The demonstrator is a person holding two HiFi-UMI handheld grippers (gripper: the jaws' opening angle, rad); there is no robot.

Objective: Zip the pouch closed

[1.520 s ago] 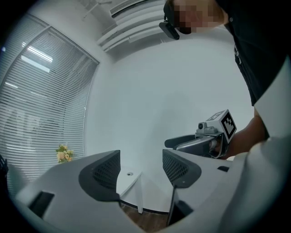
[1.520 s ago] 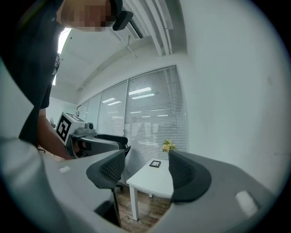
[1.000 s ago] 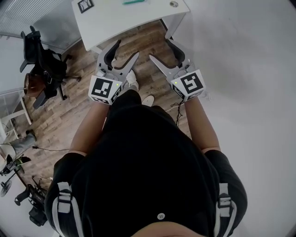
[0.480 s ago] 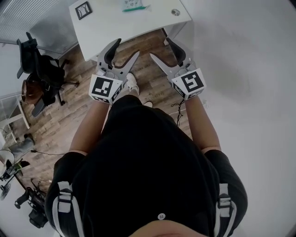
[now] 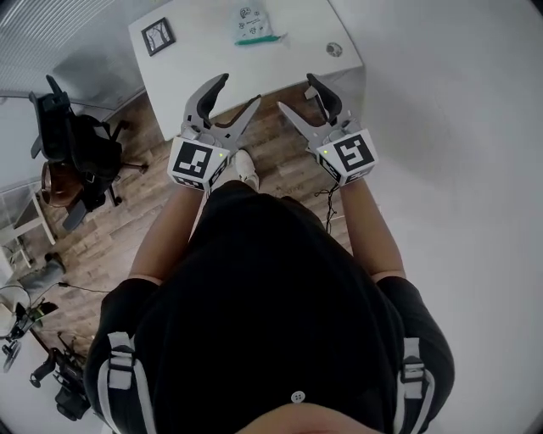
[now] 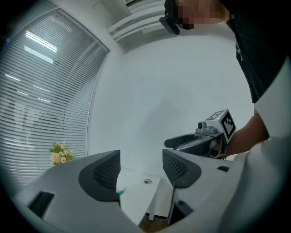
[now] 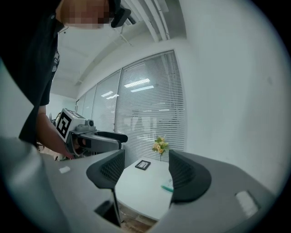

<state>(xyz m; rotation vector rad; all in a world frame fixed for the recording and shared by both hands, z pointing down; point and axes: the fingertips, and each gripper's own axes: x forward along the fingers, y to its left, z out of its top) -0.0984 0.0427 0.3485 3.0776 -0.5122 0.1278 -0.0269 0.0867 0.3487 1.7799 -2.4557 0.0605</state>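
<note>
The pouch [image 5: 254, 25], pale with a green zip edge, lies on the far part of the white table [image 5: 212, 51]. Only a sliver of the pouch [image 6: 119, 191] shows past the jaw in the left gripper view, and the pouch [image 7: 167, 186] is a green strip in the right gripper view. My left gripper [image 5: 238, 91] and right gripper [image 5: 295, 91] hang side by side in the air at the table's near edge, short of the pouch. Both stand open with nothing between their jaws. The left gripper [image 6: 143, 170] and right gripper [image 7: 146, 174] each see the table ahead.
A small black picture frame [image 5: 159, 36] sits at the table's left and a round cable hole [image 5: 334, 49] at its right. Flowers [image 7: 159, 146] stand behind the table by the blinds. An office chair [image 5: 81, 136] is on the wooden floor at left. A white wall runs along the right.
The table and pouch have come further into the head view, and both grippers have drawn closer to the table's near edge. Both stay open.
</note>
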